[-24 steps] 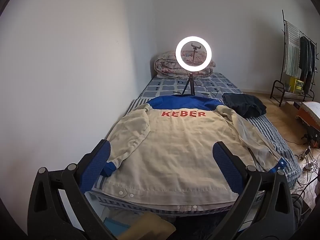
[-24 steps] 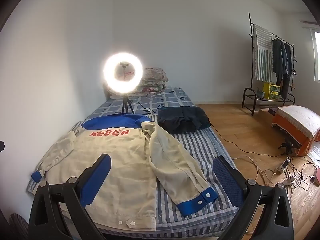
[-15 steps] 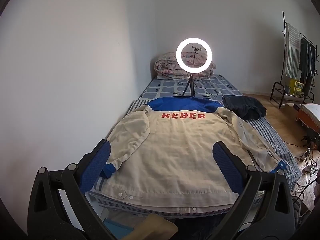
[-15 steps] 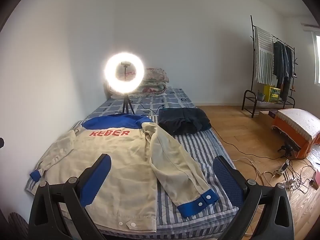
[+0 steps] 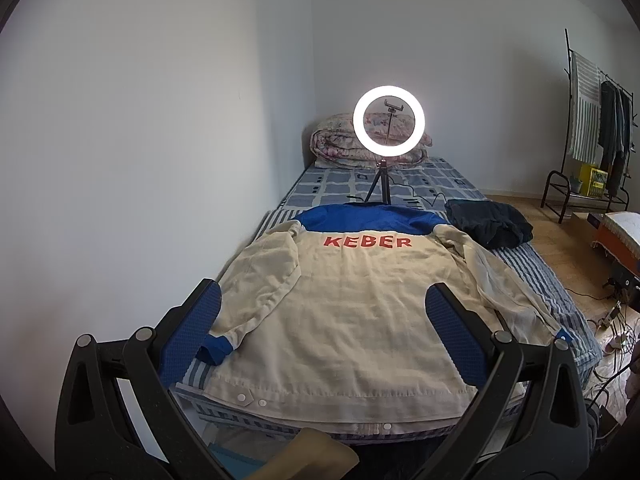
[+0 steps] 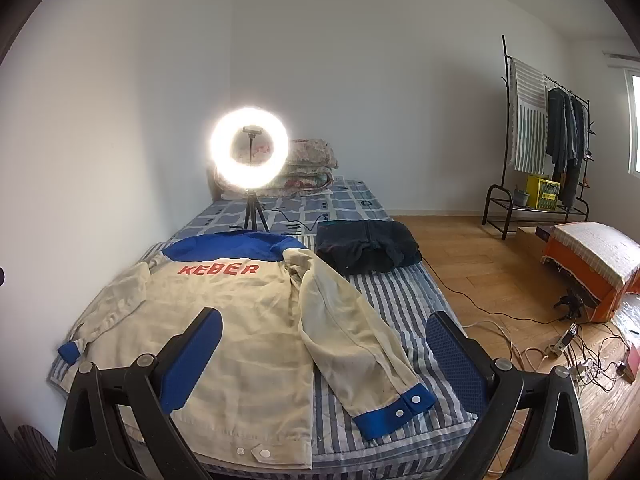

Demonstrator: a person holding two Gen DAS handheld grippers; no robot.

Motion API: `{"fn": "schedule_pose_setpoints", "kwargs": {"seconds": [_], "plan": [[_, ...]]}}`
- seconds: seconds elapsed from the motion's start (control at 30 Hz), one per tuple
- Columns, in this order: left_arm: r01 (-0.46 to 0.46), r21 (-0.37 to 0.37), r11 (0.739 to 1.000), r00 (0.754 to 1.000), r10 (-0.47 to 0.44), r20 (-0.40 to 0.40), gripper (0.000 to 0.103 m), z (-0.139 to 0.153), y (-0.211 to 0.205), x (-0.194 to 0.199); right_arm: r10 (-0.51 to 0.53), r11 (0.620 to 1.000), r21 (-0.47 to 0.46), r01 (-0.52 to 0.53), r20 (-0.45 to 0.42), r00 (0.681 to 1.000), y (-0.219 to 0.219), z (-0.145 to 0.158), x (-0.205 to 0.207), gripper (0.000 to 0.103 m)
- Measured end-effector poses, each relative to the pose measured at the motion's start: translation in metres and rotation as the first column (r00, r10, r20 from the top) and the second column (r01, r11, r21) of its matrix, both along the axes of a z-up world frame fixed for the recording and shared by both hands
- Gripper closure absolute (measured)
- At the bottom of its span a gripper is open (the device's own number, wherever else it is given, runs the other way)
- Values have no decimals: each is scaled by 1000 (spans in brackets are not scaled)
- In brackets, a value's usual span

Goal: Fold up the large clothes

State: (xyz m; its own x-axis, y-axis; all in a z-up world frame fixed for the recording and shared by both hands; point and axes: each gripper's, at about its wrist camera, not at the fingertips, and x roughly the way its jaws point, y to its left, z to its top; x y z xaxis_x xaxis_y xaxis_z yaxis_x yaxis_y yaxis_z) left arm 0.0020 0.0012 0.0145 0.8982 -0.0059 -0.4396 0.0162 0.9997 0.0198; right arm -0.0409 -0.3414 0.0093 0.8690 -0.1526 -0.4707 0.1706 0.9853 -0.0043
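Observation:
A cream jacket (image 5: 352,304) with a blue yoke, blue cuffs and red "KEBER" lettering lies flat, back up, on the striped bed (image 5: 536,276); it also shows in the right wrist view (image 6: 240,320). Its sleeves spread to both sides, the right one ending in a blue cuff (image 6: 394,410). My left gripper (image 5: 322,332) is open and empty, held above the jacket's hem. My right gripper (image 6: 320,356) is open and empty, above the jacket's right side and sleeve.
A lit ring light on a tripod (image 5: 388,122) stands on the bed behind the collar. A folded dark garment (image 6: 368,246) lies beside it. A rolled quilt (image 5: 340,144) sits at the head. Wall on the left; clothes rack (image 6: 540,128), orange stool (image 6: 596,256) and floor cables (image 6: 568,344) on the right.
Both views have drifted slightly back and up, so the jacket sits a little lower and farther. The jacket has not moved and both grippers stay open.

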Motion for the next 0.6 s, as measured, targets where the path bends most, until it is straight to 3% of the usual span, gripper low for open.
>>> {"fn": "schedule_pose_setpoints", "kwargs": {"seconds": [0.6], "plan": [[-5,1,1000,1000,5,15,0,4,-2,-5,1,1000,-4,-1,12,1000,6,8,1,0]]}}
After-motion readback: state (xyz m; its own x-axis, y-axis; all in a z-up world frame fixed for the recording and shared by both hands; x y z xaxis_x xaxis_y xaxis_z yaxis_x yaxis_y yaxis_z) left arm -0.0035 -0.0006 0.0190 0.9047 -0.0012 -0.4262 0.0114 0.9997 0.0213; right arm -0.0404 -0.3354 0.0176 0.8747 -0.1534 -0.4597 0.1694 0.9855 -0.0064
